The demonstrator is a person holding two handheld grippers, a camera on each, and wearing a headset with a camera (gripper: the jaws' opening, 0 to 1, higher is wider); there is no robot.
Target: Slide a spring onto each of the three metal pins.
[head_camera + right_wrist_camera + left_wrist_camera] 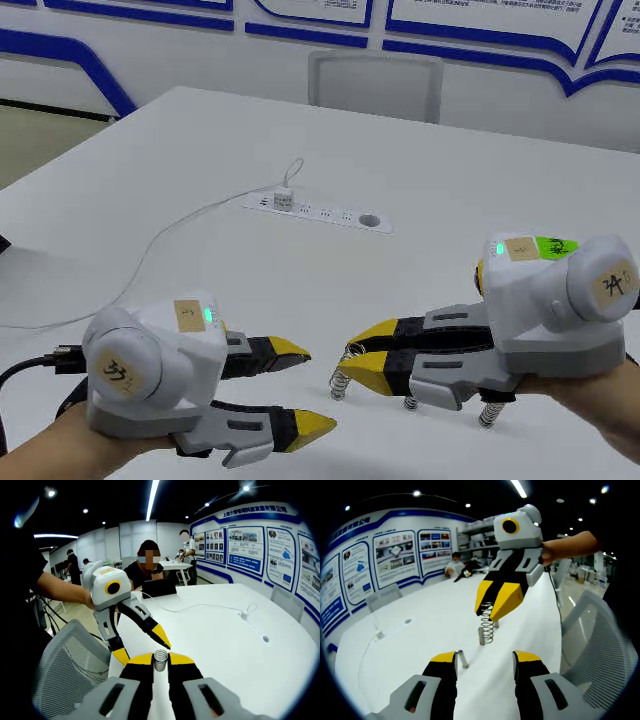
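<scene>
Fingers of the right gripper (160, 658) pinch a silver coil spring (486, 628), standing near upright on the white surface (420, 630). Fingers of the left gripper (485, 656) gape wide, empty.

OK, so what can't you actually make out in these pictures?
Left gripper view: one bare pin shows, but the coils of the spring hide whether another pin is inside it.
Head view: the right gripper covers most of the pin row, so filled pins can't be counted.
Right gripper view: its own jaws hide everything below the spring.
</scene>
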